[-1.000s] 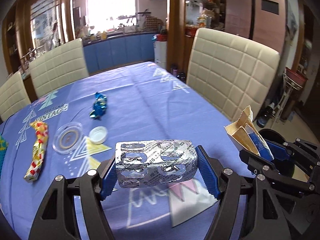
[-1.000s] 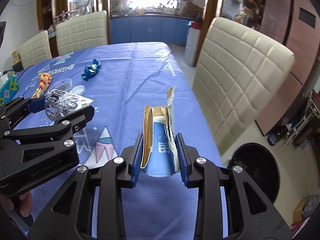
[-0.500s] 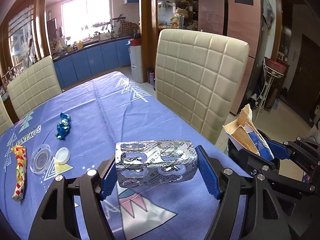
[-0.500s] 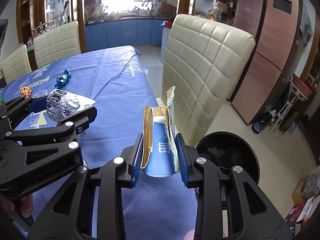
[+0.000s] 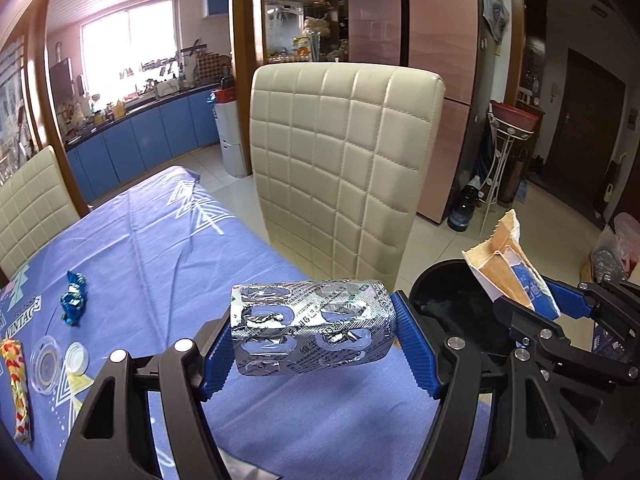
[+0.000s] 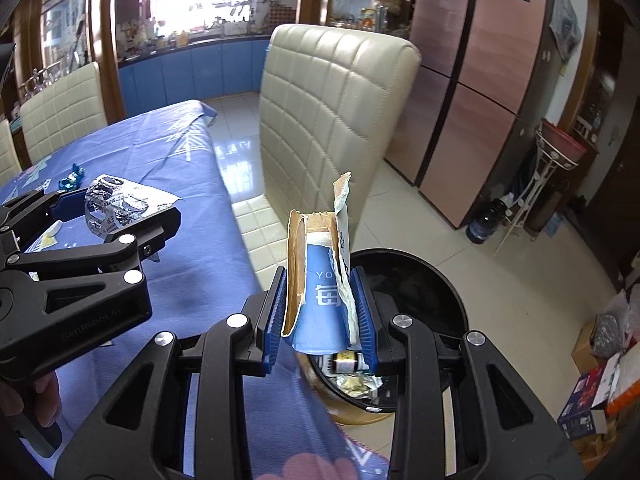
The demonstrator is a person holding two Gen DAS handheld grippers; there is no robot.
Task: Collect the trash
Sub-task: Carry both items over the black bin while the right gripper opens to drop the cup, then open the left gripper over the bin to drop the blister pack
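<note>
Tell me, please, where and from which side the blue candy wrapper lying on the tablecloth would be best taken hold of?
Grip the blue candy wrapper across its pinched middle, coming down from above with the tool's fingers either side of its long axis. It lies flat on the tablecloth, crumpled, with flared twisted ends, so the waist probably gives the firmest bite. Nothing crowds it; the white cap lies apart.

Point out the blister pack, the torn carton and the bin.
blister pack (image 5: 312, 326): left wrist view, middle of its foil face.
torn carton (image 6: 320, 304): right wrist view, blue front panel between the pads.
bin (image 6: 452, 292): right wrist view, black rim on its right side.
</note>
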